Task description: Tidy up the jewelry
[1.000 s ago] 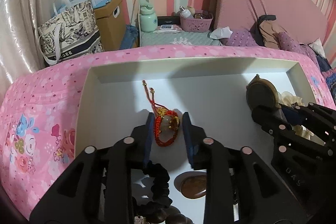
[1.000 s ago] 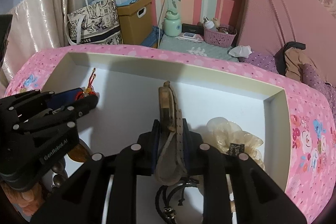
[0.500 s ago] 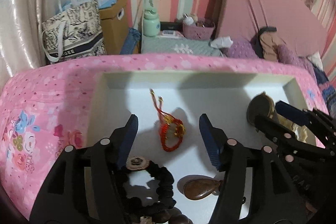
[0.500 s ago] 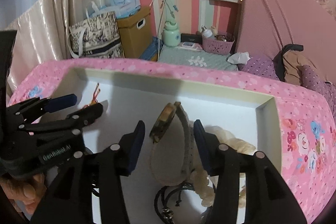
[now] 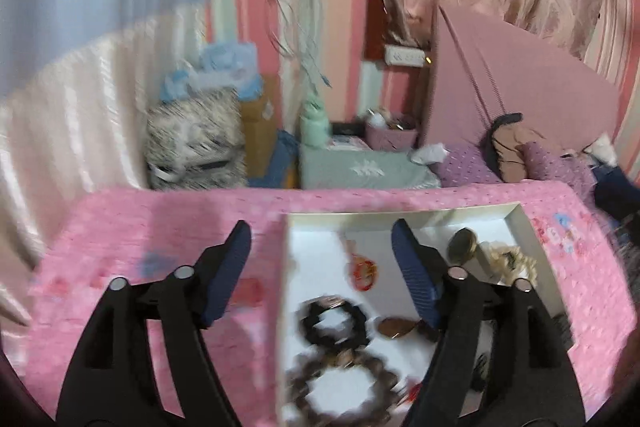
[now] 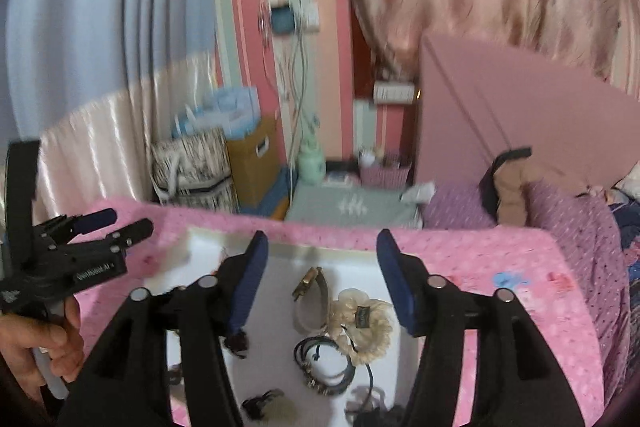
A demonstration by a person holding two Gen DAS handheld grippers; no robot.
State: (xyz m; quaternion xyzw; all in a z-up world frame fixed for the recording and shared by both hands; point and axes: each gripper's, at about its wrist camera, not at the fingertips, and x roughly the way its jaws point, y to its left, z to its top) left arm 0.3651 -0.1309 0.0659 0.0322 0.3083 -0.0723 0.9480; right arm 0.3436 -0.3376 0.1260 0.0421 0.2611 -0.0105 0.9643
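A white tray point(image 5: 536, 259) lies on a pink floral bedspread point(image 5: 160, 267) and holds jewelry. In the left wrist view I see a red cord bracelet point(image 5: 362, 271), a black scrunchie point(image 5: 334, 323), a brown bead bracelet point(image 5: 340, 383), a brown stone pendant point(image 5: 396, 327) and a watch point(image 5: 462, 251). In the right wrist view the watch point(image 6: 312, 291), a cream scrunchie point(image 6: 364, 323) and black cords point(image 6: 324, 363) lie in the tray point(image 6: 280, 367). My left gripper point(image 5: 320, 239) is open and empty, raised above the tray's left edge. My right gripper point(image 6: 318, 245) is open and empty above the tray. The left gripper also shows in the right wrist view point(image 6: 114, 223).
Beyond the bed stand a patterned tote bag point(image 5: 192, 143), a cardboard box point(image 5: 260, 119), a mint bottle point(image 5: 314, 123) and a pink basket point(image 5: 390, 137). A pink headboard point(image 5: 520, 83) and pillows point(image 5: 520, 151) are at the right. The views are motion-blurred.
Both grippers opened, letting go of the red bracelet and the watch, and then rose up and back from the tray. The left gripper shifted left over the tray's edge.
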